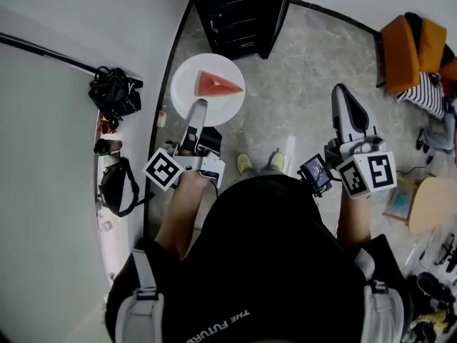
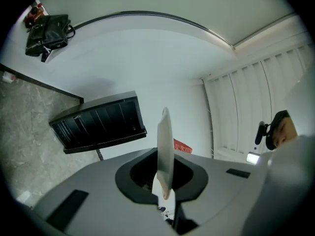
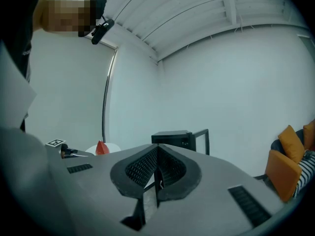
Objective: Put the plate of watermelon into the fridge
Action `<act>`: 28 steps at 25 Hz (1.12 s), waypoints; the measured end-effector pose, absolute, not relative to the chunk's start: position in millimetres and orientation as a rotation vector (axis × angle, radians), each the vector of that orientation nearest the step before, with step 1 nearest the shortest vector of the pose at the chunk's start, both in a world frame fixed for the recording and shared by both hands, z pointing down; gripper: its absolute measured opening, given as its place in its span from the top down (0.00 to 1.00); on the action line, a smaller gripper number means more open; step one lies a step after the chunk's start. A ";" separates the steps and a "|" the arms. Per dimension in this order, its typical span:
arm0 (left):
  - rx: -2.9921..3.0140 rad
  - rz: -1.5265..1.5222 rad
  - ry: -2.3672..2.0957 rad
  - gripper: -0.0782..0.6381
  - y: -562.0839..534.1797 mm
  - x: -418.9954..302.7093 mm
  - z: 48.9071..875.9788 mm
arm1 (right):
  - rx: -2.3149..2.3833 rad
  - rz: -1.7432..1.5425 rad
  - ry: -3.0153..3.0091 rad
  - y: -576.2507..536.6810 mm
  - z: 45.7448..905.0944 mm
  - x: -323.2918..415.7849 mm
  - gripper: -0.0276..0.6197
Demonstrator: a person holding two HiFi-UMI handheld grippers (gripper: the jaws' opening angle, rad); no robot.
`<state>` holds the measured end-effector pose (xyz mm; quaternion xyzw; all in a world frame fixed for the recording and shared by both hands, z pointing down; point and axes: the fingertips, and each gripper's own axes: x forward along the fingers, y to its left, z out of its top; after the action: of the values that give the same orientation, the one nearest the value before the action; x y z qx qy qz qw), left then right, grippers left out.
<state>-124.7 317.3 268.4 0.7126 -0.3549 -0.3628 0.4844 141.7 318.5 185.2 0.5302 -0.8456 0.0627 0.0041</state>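
A white plate (image 1: 207, 98) carries a red watermelon wedge (image 1: 218, 84) and hangs in the air above the floor. My left gripper (image 1: 198, 108) is shut on the plate's near rim. In the left gripper view the plate (image 2: 165, 141) stands edge-on between the jaws, with the watermelon (image 2: 182, 145) just behind it. The black fridge (image 1: 239, 9) stands straight ahead, and it also shows as a dark box, the fridge (image 2: 101, 122). My right gripper (image 1: 343, 95) is held up at the right, shut and empty. Its view shows the fridge (image 3: 179, 139) with its door ajar and the watermelon (image 3: 101, 147).
A black bag (image 1: 114, 93) lies on a white counter (image 1: 43, 156) along the left wall, with another dark bag (image 1: 118, 184) nearer. An orange chair (image 1: 410, 41) with striped cloth stands at the far right. The person's feet (image 1: 258, 163) rest on grey marble floor.
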 end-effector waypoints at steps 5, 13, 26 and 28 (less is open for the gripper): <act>1.753 -0.871 -0.848 0.86 312.4 -134.5 273.5 | 1.642 0.220 -2.666 313.3 188.4 120.1 0.94; 1.729 -0.894 -0.865 0.86 313.4 -136.8 272.4 | 1.620 0.220 -2.699 309.1 179.4 117.4 0.94; 1.748 -0.867 -0.840 0.86 265.6 -123.2 275.7 | 1.664 0.267 -2.720 260.8 191.2 128.6 0.94; 1.752 -0.862 -0.839 0.86 251.2 -119.3 275.9 | 1.668 0.265 -2.711 246.5 193.4 132.3 0.94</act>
<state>-119.3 251.2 275.9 0.7202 -0.3448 -0.3543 0.4866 132.3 246.5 193.4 0.5221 -0.8484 0.0829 -0.0261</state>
